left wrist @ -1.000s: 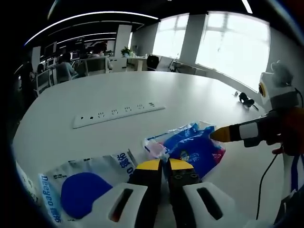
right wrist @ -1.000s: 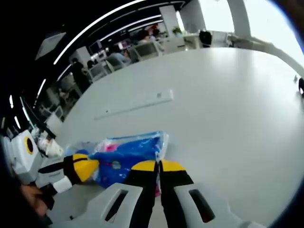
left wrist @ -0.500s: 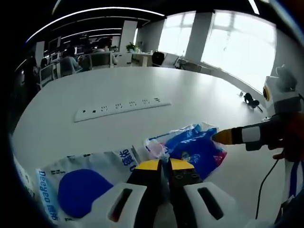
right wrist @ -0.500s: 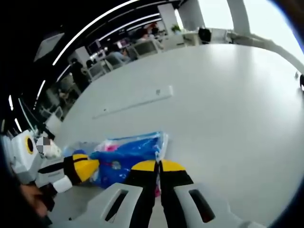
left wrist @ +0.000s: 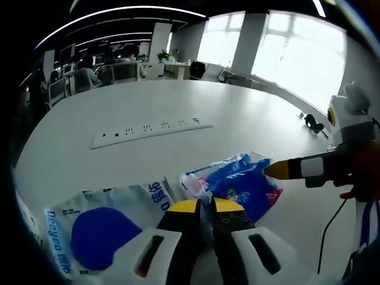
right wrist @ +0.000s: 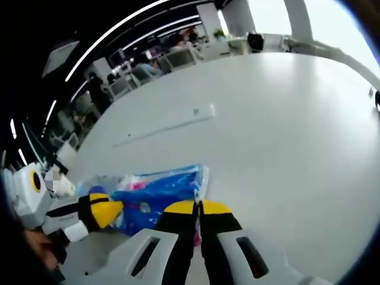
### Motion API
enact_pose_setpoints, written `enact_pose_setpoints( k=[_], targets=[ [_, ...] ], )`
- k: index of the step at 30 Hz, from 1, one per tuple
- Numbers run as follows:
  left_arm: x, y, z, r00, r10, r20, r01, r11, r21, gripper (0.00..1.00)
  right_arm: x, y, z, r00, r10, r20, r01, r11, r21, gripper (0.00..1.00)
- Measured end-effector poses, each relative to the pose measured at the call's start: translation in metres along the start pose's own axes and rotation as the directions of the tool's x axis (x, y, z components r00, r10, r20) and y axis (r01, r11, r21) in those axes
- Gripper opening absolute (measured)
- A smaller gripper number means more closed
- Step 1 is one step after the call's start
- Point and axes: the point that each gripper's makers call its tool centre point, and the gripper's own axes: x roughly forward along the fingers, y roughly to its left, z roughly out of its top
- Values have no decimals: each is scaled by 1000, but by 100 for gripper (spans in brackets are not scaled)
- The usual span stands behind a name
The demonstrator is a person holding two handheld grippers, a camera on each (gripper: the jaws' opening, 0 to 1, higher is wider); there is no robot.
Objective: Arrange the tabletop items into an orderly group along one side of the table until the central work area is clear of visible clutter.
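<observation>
A blue and pink plastic packet [left wrist: 244,185] lies on the white table [left wrist: 237,119], and is seen again as the packet [right wrist: 155,193] in the right gripper view. My left gripper [left wrist: 202,205] is shut, its yellow tips at the packet's near left corner. My right gripper [left wrist: 274,170] comes in from the right, shut, its tip against the packet's far right edge. In its own view the right gripper [right wrist: 199,206] rests over the packet's end, with the left gripper [right wrist: 108,211] at the other end. Whether either one pinches the film is unclear. A white packet with a blue disc [left wrist: 100,233] lies to the left.
A long white power strip [left wrist: 151,130] lies farther out across the table, also visible as the strip [right wrist: 167,126]. A small black object [left wrist: 309,123] sits near the table's right edge. Office desks, chairs and seated people [left wrist: 83,76] are beyond the table.
The left gripper view has shifted slightly. The packet, the power strip and both grippers hold their places.
</observation>
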Motion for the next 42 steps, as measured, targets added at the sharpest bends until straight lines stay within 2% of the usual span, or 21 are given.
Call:
enact_pose_setpoints(
  k=[13,16,24,35,42],
  targets=[
    [-2,1,6,1000,-7,7,7,1000,-16,8,5,-2,1,1000,-5,-3,5,1000,-17,0],
    [-4,1,5,1000,-8,5,8,1000,-9,8,5,-3,3,1000,-24,15,25,998,-57,2],
    [-5,5,9,1000,-4,9,4,1000,-26,9,4,0,4,1000,-16,16,17,999,-46,4],
    [-12,0,23,999,-11,53,12,1000,-29,9,-7,2,17,998,-23,55,25,999,-47,6],
    [-22,6,28,997,-1,74,4,999,-45,12,-20,6,29,995,-9,100,14,999,-50,7]
  ],
)
